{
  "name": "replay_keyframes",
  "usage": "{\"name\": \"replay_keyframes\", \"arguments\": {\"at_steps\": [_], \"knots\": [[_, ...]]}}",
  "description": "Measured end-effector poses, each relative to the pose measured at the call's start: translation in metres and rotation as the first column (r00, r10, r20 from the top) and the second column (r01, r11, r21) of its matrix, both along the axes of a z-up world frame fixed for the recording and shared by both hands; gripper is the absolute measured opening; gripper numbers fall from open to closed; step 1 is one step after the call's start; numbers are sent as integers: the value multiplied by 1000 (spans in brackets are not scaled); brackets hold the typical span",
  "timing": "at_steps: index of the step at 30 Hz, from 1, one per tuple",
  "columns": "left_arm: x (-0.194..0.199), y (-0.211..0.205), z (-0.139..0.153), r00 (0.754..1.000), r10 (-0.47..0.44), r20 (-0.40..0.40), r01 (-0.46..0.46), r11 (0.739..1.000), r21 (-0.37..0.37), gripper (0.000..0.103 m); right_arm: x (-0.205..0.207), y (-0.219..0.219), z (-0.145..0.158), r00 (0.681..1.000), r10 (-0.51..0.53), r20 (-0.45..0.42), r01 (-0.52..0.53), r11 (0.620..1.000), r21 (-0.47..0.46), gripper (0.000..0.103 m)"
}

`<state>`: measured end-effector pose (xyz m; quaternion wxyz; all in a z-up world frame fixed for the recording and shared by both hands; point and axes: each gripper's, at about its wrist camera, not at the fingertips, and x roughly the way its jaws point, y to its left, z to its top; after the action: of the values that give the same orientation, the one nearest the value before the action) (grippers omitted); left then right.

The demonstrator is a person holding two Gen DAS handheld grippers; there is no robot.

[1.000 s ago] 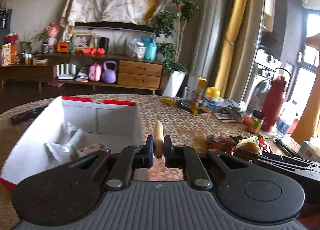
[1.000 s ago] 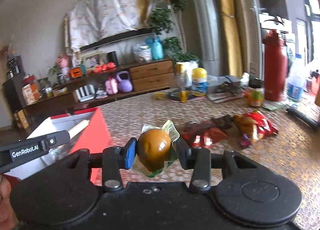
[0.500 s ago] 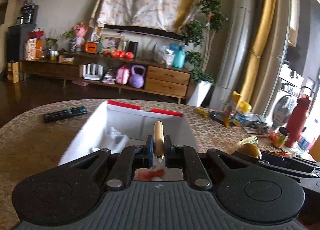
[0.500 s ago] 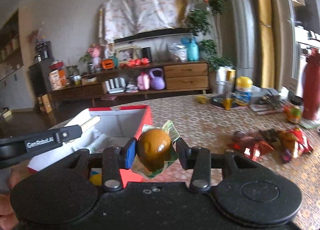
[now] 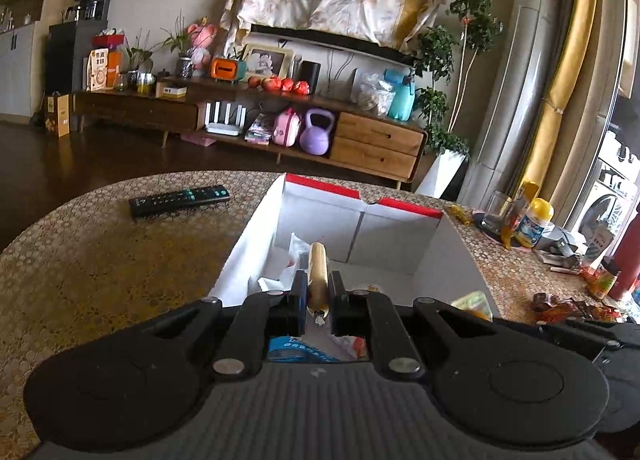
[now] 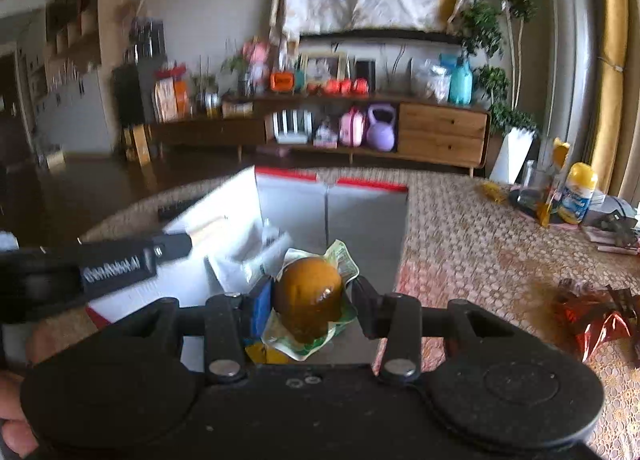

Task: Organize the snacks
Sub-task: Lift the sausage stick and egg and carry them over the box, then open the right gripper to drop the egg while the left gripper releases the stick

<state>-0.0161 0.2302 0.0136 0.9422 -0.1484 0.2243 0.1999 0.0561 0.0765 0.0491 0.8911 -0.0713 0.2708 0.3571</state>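
Daylight pours in from the window (image 5: 618, 195) on my right and leaves the room's left side dim. My left camera is sharp in the middle, though the fisheye bends the curtain (image 5: 560, 71) into an arc. My right camera is smeared with motion blur (worst at the left edge), and a small glare spot sits on the glossy brown snack (image 6: 310, 294).

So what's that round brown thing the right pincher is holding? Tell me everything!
It's a round, shiny brown snack, egg-shaped, sealed in clear, crinkly plastic with a green and white printed edge. The right gripper squeezes it between its two fingers. It hangs in the air above the open white box with red edges, touching only the gripper.
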Motion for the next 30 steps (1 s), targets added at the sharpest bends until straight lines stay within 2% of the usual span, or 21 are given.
{"name": "replay_keyframes", "arguments": {"at_steps": [5, 10, 21, 25, 26, 28, 30], "knots": [[6, 2, -6, 1000, -10, -16, 10, 1000, -10, 10, -1, 21, -13, 1000, 18, -19, -21, 990, -143, 41], [17, 3, -11, 999, -32, -43, 31, 999, -22, 10, -3, 30, -22, 999, 35, -21, -39, 973, -226, 41], [44, 8, -23, 988, -78, -132, 70, 996, -62, 10, 2, 37, -20, 998, 48, -48, -58, 967, -249, 42], [48, 10, -25, 987, -67, -143, 58, 996, -63, 10, 4, 36, -20, 997, 49, -54, -61, 967, -247, 42], [48, 11, -26, 987, -64, -145, 55, 996, -65, 10, 4, 35, -20, 997, 50, -55, -62, 968, -244, 44], [50, 11, -27, 986, -64, -151, 55, 996, -67, 10, 4, 34, -18, 998, 51, -48, -61, 969, -241, 53], [52, 11, -27, 986, -63, -153, 54, 996, -65, 10, 3, 32, -17, 998, 48, -35, -54, 971, -233, 55]]}}
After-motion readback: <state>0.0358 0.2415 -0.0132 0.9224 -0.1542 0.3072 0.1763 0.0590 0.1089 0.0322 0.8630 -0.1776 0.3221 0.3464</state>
